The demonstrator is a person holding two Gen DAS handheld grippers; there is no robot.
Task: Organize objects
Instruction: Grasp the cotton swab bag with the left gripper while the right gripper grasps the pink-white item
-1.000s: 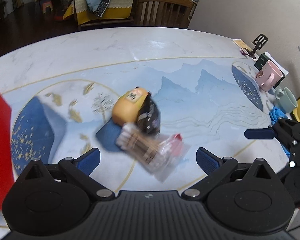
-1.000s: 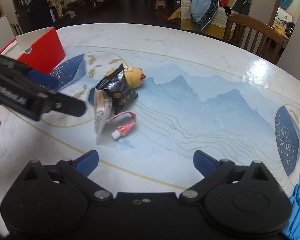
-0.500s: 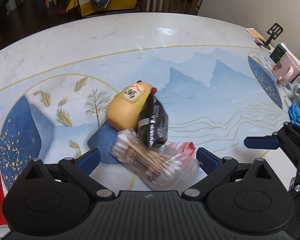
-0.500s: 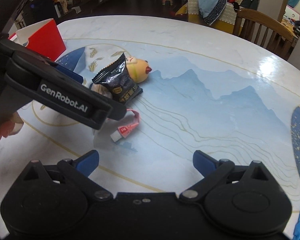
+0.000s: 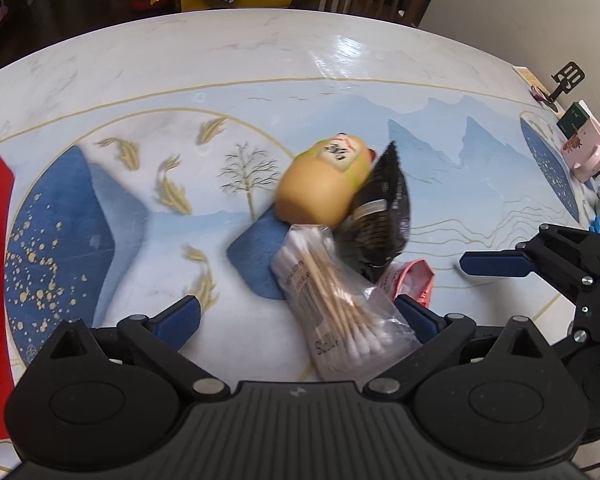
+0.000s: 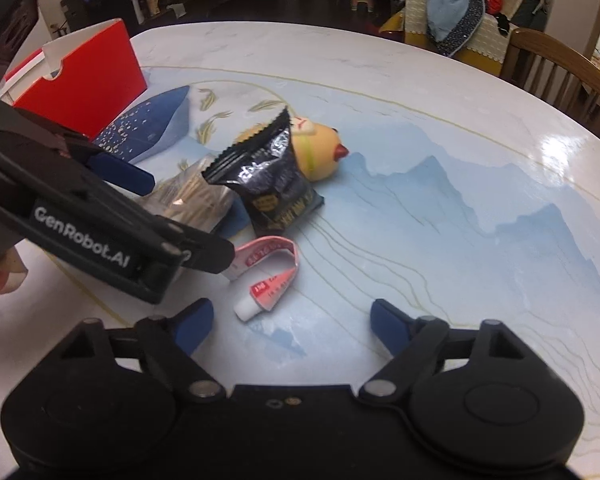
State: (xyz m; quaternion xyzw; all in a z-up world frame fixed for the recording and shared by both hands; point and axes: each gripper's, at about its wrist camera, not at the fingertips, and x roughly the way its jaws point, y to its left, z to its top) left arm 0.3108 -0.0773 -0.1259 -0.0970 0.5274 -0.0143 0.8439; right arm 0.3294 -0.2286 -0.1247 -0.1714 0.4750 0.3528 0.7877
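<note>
Objects to be organized lie in one small heap near the middle of the table (image 5: 100,64): a clear bag of cotton swabs (image 5: 340,300), a black snack packet (image 6: 268,184), a yellow-orange toy figure (image 5: 320,184) and a pink squeezed tube (image 6: 272,276).

In the left wrist view the swab bag is nearest, the toy lies just beyond it, the black packet leans on the toy's right side, and the pink tube shows from under the bag's right edge.

The left gripper (image 5: 304,314) is spread wide over the near end of the swab bag. The bag lies between its fingers, its right edge at the right finger, but neither pad presses on it.

The right gripper (image 6: 290,320) is also released. Its jaws have just been closing, and only bare table lies between them, with the pink tube just beyond the left finger.

A red box (image 6: 80,80) stands open at the far left of the table in the right wrist view, well apart from the heap; what it holds cannot be seen.

Progress, as a judgement: little or nothing is sorted yet. All four items remain heaped and unheld. The swab bag is the likely first pickup, the tube the likely second, and the red box a plausible destination.
</note>
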